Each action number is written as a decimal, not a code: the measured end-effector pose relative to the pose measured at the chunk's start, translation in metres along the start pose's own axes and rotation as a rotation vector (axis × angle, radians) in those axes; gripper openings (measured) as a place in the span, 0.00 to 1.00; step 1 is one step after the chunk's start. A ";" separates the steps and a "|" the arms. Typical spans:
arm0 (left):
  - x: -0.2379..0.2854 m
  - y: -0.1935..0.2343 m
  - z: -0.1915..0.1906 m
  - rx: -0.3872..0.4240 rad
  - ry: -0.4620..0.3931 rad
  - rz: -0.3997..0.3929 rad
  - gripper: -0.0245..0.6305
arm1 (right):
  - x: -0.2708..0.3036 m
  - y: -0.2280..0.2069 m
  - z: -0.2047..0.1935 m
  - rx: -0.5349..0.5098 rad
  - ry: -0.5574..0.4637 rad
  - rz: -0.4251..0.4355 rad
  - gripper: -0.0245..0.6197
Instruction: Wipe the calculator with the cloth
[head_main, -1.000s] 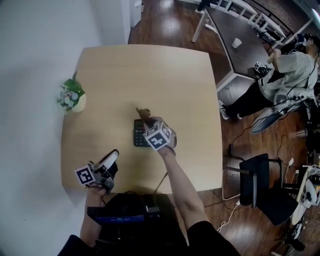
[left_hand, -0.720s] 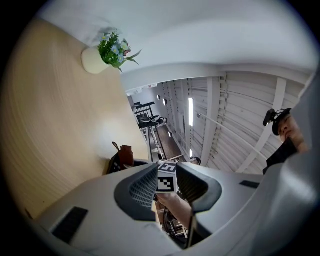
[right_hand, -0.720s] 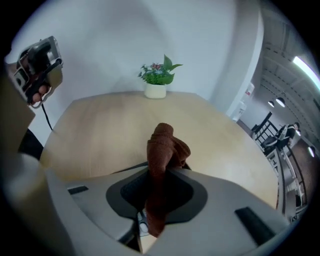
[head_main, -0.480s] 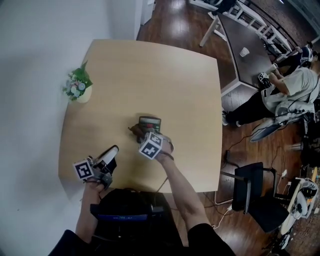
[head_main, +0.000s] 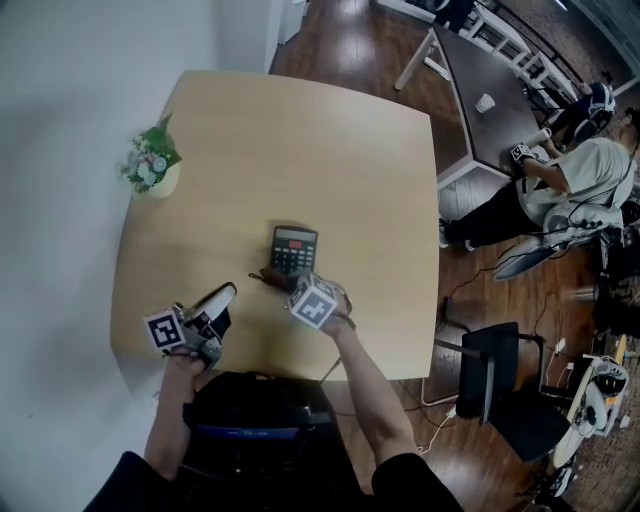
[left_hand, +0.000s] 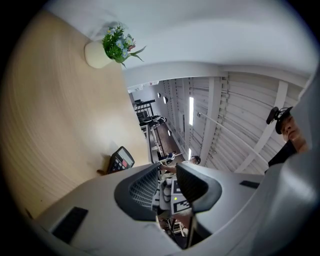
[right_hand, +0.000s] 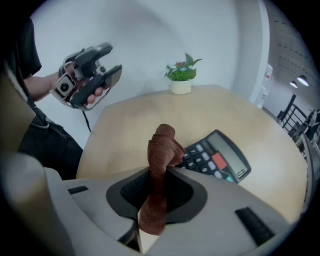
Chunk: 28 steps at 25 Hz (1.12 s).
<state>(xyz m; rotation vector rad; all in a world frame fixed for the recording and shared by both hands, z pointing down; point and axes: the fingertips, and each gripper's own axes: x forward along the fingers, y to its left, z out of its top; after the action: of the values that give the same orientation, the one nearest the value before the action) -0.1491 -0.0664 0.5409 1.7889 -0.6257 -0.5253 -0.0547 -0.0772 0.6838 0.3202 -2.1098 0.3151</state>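
**Clerk:** Entry one, the task's thing?

**Checker:** Calculator (head_main: 293, 249), black, count one. It lies flat near the middle of the light wooden table (head_main: 300, 140). Its display end points away from the holder, and the keys and display are uncovered.

**Clerk:** Cloth?

**Checker:** Cloth (right_hand: 161, 150), brown, count one. It is bunched and clamped between the jaws of the right gripper (right_hand: 157, 182), with its free end standing out past the tips. In the head view that end sits just beside the calculator's near left corner. Whether it touches the calculator cannot be told.

**Clerk:** The other tongs?

**Checker:** Left gripper (left_hand: 167, 175), count one, making two grippers in all. It is held over the table's near left corner, well apart from the calculator. Its jaws stand a narrow gap apart, with no object between the pads.

**Clerk:** What stands at the calculator's near side?

**Checker:** The cloth, with the right gripper just behind it.

**Clerk:** Surroundings, counted.

**Checker:** Potted plant (head_main: 152, 168), one, at the table's far left edge and well apart from the calculator. Dark table (head_main: 480, 70), one, off to the far right. It bears a white cup (head_main: 486, 103), one. Seated person (head_main: 570, 170), one, at that dark table's right side. Black chair (head_main: 505, 370), one, to the right of the wooden table.
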 end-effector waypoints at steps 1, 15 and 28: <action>0.000 -0.001 0.000 0.001 -0.001 -0.001 0.21 | -0.009 -0.015 0.007 0.018 -0.033 -0.038 0.15; -0.018 -0.005 0.002 0.018 -0.032 0.029 0.21 | 0.015 -0.084 0.027 -0.204 0.087 -0.251 0.15; -0.004 0.000 -0.007 0.001 0.007 0.024 0.21 | 0.022 0.022 -0.021 -0.227 0.130 -0.027 0.15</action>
<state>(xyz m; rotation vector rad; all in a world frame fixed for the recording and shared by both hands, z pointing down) -0.1474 -0.0587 0.5435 1.7815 -0.6421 -0.5029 -0.0570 -0.0520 0.7113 0.1890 -1.9885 0.0769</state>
